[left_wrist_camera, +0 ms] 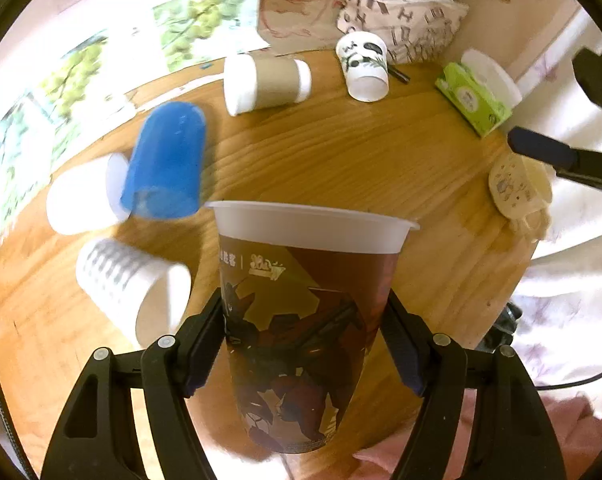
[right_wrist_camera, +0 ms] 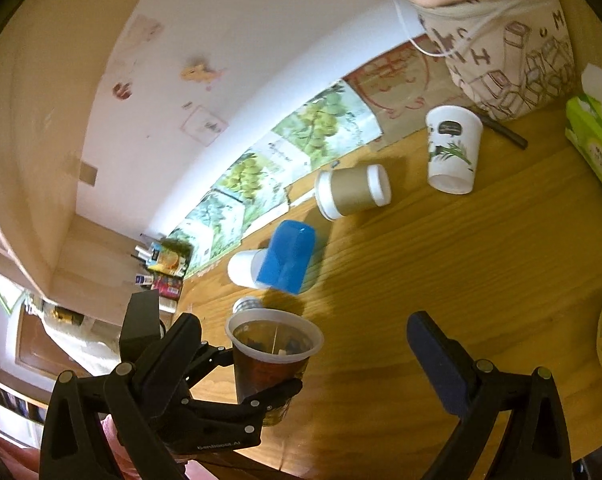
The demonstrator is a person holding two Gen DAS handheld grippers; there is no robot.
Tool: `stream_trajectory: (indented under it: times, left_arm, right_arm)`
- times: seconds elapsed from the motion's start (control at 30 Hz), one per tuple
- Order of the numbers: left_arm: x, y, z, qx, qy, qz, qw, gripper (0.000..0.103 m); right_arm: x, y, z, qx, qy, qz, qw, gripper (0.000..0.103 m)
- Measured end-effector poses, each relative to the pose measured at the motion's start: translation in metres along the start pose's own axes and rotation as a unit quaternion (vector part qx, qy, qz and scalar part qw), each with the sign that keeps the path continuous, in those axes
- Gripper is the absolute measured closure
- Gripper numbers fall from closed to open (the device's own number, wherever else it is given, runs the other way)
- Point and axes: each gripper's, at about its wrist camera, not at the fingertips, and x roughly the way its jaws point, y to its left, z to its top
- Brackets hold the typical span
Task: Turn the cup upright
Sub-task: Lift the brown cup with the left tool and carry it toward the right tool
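My left gripper [left_wrist_camera: 305, 332] is shut on a brown printed plastic cup [left_wrist_camera: 301, 320] with a frosted white rim. It holds the cup upright, mouth up, above the wooden table [left_wrist_camera: 381, 168]. In the right wrist view the same cup [right_wrist_camera: 271, 364] sits in the left gripper's fingers [right_wrist_camera: 277, 394] at the lower left. My right gripper [right_wrist_camera: 301, 364] is open and empty, beside the cup; one of its fingers [right_wrist_camera: 437, 364] shows at the right. Its tip also shows in the left wrist view [left_wrist_camera: 541, 148].
Other cups lie on the table: a blue one [left_wrist_camera: 165, 160] upside down, a plain white one [left_wrist_camera: 81, 196], a ribbed white one [left_wrist_camera: 129, 284], a brown-sleeved one [left_wrist_camera: 267, 82] and a panda-printed one [left_wrist_camera: 365, 66] upside down. A green tissue box [left_wrist_camera: 473, 100] and a printed bag [left_wrist_camera: 405, 12] stand behind.
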Motion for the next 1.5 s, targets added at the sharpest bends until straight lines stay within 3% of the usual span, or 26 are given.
stream_trajectory:
  times: [0.37,0.57,0.7,1.27,1.5]
  left_arm:
    - [-0.018,0.011,-0.046,-0.099,-0.036,-0.018,0.9942,0.027]
    - [-0.015,0.027,-0.066,-0.16,-0.044,-0.034,0.9856,0.027]
    - [-0.009,0.036,-0.072,-0.198,-0.048,-0.024,0.9788,0.027]
    - [0.023,0.036,-0.076,-0.297,-0.049,-0.036,0.9528,0.027]
    - [0.032,0.035,-0.074,-0.314,-0.045,-0.018,0.9483,0.026]
  right_arm:
    - [-0.004,0.038,-0.04,-0.031,-0.002,-0.032,0.999,0.0]
    - [0.012,0.045,-0.062,-0.042,0.017,-0.038,0.998,0.0]
    - [0.029,0.044,-0.069,-0.038,0.034,-0.032,0.998,0.0]
    - [0.073,0.022,-0.044,-0.119,0.112,-0.001,0.987,0.0]
    - [0.081,0.011,-0.034,-0.129,0.134,0.005,0.983,0.0]
